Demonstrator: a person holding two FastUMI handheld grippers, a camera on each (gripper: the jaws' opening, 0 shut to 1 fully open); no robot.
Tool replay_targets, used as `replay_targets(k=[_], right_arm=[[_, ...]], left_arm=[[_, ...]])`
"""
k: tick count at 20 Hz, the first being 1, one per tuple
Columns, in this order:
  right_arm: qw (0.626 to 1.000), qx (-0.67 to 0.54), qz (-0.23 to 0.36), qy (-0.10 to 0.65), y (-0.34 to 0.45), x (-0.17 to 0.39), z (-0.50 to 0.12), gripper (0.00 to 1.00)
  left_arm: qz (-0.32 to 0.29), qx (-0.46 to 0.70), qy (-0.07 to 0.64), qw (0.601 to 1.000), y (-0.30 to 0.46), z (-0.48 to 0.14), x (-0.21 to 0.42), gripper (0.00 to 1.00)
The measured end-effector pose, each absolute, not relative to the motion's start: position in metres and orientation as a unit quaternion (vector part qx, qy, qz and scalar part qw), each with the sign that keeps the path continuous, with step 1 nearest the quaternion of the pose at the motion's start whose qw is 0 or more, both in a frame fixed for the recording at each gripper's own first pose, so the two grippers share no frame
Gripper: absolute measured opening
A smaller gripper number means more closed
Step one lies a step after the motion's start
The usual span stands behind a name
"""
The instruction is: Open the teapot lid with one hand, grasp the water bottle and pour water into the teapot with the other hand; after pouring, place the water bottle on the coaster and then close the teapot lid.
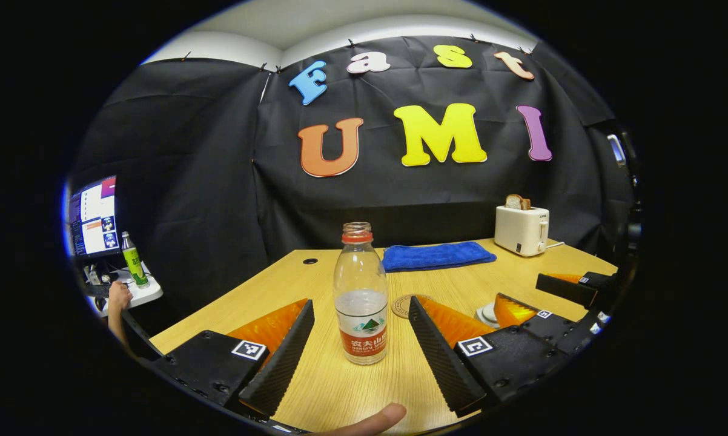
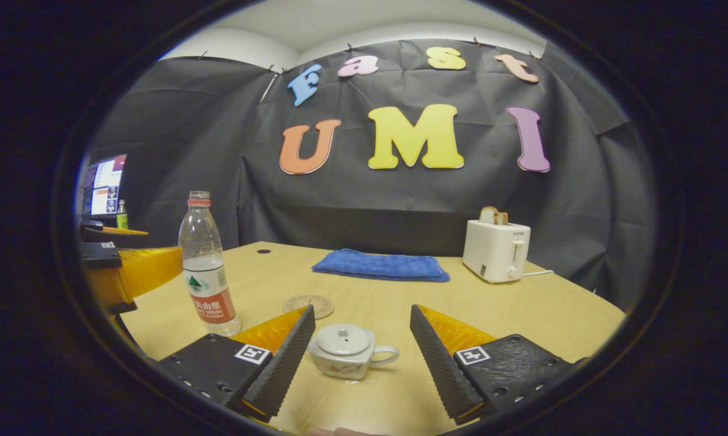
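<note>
Wooden table (image 1: 315, 375): the left gripper (image 1: 360, 339) stands wide open around the bottle (image 1: 360, 297); the right gripper (image 2: 357, 345), wide open, frames the lidded teapot (image 2: 346, 351).

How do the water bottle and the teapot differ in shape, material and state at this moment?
The water bottle is tall, slim and clear, while the teapot is low, round and opaque white. The water bottle has no cap and is partly filled; the teapot has its lid on, so its inside is hidden. The teapot has a side handle; the water bottle has none. Both stand upright on the wooden table, each between open gripper fingers.
</note>
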State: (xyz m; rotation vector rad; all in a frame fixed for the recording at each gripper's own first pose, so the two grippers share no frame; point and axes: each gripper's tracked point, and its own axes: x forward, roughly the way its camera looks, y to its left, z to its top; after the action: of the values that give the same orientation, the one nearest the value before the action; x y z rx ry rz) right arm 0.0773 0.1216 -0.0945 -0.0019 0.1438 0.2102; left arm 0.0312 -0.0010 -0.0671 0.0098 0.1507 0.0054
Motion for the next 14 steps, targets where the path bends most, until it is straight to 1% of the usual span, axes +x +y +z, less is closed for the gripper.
replay_targets(k=[2, 3, 4, 5, 6, 7, 9, 11, 12, 14], right_arm=[[0.991, -0.004, 0.108, 0.078, 0.130, 0.083, -0.098, 0.93], [0.991, -0.005, 0.109, 0.080, 0.132, 0.085, -0.100, 0.84], [0.991, -0.006, 0.109, 0.082, 0.133, 0.087, -0.103, 0.80], [0.991, -0.006, 0.107, 0.083, 0.132, 0.089, -0.104, 0.67], [0.991, -0.006, 0.106, 0.087, 0.131, 0.090, -0.107, 0.61], [0.990, -0.006, 0.106, 0.093, 0.131, 0.091, -0.109, 0.49], [0.989, -0.002, 0.115, 0.095, 0.138, 0.091, -0.110, 0.32], [0.989, -0.004, 0.112, 0.093, 0.136, 0.093, -0.110, 0.20], [0.988, -0.004, 0.118, 0.097, 0.139, 0.093, -0.113, 0.17], [0.986, -0.002, 0.131, 0.099, 0.144, 0.095, -0.115, 0.17]], left_arm=[[0.008, -0.003, 0.080, 0.997, 0.005, -0.070, 0.032, 0.99], [0.010, -0.007, 0.082, 0.997, 0.007, -0.071, 0.032, 0.99], [0.012, -0.010, 0.086, 0.996, 0.009, -0.072, 0.032, 0.99], [0.013, -0.010, 0.087, 0.996, 0.010, -0.071, 0.032, 0.98], [0.012, -0.010, 0.083, 0.996, 0.009, -0.068, 0.031, 0.99], [0.010, -0.008, 0.080, 0.997, 0.009, -0.066, 0.031, 0.99], [0.010, -0.006, 0.078, 0.997, 0.008, -0.065, 0.030, 0.99], [0.010, -0.004, 0.080, 0.997, 0.008, -0.066, 0.029, 0.99], [0.011, -0.003, 0.082, 0.997, 0.009, -0.067, 0.029, 0.99], [0.011, -0.001, 0.082, 0.997, 0.009, -0.067, 0.028, 0.99]])
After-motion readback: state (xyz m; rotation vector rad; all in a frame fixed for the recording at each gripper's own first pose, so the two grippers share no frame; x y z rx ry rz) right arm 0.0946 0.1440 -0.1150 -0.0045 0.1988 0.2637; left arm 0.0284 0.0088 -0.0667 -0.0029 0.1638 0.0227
